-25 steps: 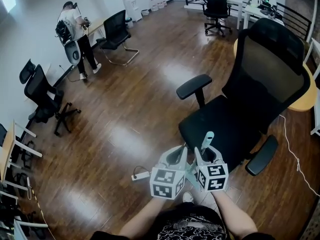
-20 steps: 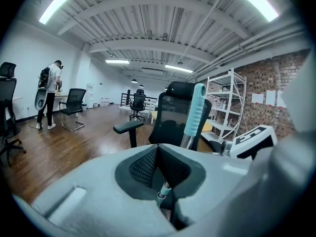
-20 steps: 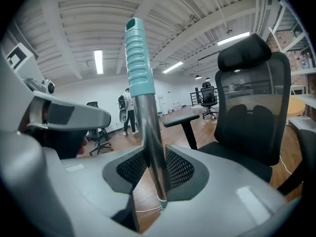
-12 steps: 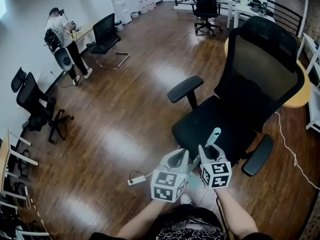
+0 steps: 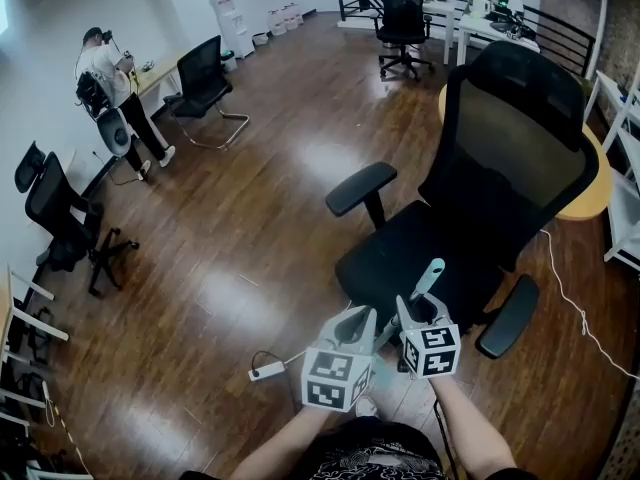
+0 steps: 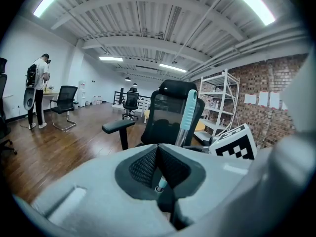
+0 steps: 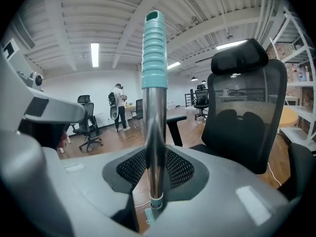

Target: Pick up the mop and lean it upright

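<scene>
In the head view, the left gripper and the right gripper sit side by side, just in front of the seat of a black office chair. The mop handle rises tilted out of the right gripper, with its teal grip over the chair's front seat edge. A white power strip lies on the wooden floor to the left of the chair's base. A person stands well away on the chair's left, by the wall.

In the left gripper view, the left gripper's pads are pressed together with nothing between them. The mop handle passes just beyond their tips and slants up in front of the chair's backrest.

In the right gripper view, the right gripper's jaws pinch the metal pole of the mop handle. The pole stands upright between the mesh pads, to the left of the chair.
</scene>
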`<state>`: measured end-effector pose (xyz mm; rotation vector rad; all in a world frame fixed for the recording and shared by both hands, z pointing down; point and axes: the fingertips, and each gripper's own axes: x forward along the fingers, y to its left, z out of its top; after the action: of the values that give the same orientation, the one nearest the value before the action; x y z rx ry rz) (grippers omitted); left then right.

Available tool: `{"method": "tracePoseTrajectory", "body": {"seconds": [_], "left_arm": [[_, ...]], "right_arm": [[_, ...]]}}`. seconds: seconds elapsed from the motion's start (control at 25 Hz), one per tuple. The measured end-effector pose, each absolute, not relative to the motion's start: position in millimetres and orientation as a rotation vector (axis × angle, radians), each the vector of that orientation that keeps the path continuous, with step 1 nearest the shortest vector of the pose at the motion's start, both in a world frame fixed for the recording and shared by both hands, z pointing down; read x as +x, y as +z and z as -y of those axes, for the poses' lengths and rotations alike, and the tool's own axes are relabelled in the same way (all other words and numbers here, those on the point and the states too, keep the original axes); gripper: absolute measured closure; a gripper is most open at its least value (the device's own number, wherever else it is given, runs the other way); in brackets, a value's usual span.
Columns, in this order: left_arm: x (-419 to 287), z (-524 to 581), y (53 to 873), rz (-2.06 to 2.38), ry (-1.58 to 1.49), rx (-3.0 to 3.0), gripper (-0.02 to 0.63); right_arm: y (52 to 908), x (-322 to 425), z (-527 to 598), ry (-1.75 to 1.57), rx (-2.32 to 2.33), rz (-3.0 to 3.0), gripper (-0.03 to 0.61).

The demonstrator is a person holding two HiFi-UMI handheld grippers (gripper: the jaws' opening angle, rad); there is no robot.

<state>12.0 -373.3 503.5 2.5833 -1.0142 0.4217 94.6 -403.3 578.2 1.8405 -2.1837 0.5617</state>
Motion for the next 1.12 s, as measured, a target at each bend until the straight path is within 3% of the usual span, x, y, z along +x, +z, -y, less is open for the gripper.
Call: {"method": "tracePoseTrajectory", "body": {"seconds": [0.76,0.96,1.12], "left_arm": [[15,340,506,1.022,0.378,2.554,0.611],[26,307,499,1.035,0.380,2.562,0.611],[33,273,492,1.046,0.365,2.578,0.611]], "right_arm": [[574,102,354,0.578,1.822,2.166,0.436],[552,105,319,0.561,1.841,2.211,0.454],[533,102,281,0.496,1.850,2.243,0.513]]}}
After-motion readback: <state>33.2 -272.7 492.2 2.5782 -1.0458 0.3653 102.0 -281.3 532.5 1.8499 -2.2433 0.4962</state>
